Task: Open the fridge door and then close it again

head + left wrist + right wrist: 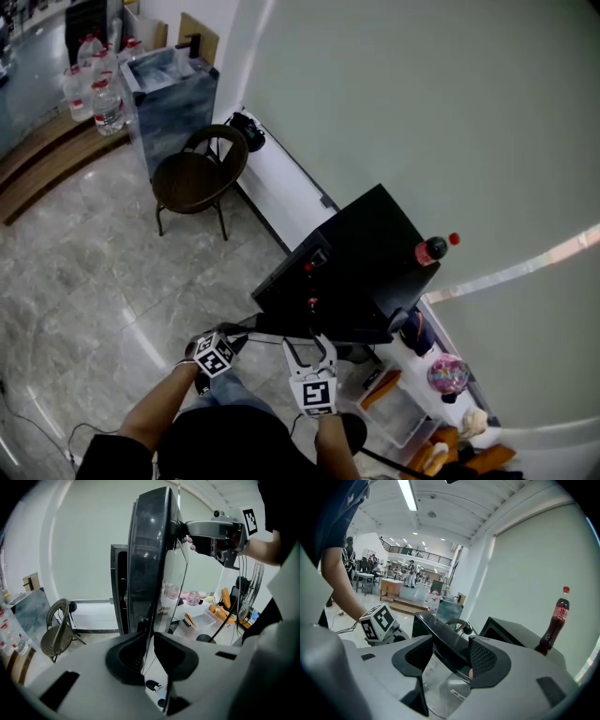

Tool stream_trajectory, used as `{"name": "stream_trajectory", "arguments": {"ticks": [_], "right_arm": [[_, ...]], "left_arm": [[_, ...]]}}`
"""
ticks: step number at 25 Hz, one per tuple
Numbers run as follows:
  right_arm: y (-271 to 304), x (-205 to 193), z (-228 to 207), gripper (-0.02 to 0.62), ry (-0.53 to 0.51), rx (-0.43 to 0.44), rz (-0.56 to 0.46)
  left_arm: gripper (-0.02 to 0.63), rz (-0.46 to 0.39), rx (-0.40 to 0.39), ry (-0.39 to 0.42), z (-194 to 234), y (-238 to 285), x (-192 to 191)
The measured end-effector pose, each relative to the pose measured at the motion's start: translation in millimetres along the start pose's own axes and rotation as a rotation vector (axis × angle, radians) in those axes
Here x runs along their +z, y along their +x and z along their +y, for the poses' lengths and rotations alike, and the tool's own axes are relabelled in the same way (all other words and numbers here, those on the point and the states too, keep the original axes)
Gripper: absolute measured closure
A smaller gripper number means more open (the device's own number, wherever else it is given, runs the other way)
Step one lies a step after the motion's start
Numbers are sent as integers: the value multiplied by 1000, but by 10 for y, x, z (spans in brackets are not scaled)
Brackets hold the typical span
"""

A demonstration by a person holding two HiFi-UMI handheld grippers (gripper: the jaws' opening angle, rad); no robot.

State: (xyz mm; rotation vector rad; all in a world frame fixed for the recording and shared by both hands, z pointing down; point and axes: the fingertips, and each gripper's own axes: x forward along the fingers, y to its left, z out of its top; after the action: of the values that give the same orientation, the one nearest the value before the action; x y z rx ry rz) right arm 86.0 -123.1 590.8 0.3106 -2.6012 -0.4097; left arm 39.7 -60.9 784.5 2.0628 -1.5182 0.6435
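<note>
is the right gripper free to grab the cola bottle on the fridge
Probably not yet: the right gripper is clamped on the top edge of the fridge door. Once released, the cola bottle looks unobstructed.

The fridge [380, 234] backs onto the wall [422, 112]; its open door [150, 564] juts into the floor [94, 281]. Left of the fridge, the floor is open up to 1 chair [197, 178]. Right of it, a bin [405, 414] and clutter crowd in. 1 bottle [431, 250] stands on top.

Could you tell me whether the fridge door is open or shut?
Open: the fridge door stands swung away from the black fridge body.
</note>
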Motion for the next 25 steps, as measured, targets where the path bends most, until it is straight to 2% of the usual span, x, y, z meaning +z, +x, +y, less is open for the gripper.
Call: {"name": "stream_trajectory", "arguments": {"ticks": [5, 11, 14, 25], "right_arm": [[189, 86, -113, 353, 68, -75, -1], [403, 128, -283, 370, 72, -138, 44], [501, 137, -383, 383, 110, -171, 48], [749, 183, -745, 390, 127, -334, 110]], "left_arm": [[551, 23, -2, -3, 265, 106, 85], [548, 38, -4, -13, 607, 229, 243], [546, 40, -5, 5, 739, 326, 350], [545, 55, -90, 69, 1114, 594, 660]]}}
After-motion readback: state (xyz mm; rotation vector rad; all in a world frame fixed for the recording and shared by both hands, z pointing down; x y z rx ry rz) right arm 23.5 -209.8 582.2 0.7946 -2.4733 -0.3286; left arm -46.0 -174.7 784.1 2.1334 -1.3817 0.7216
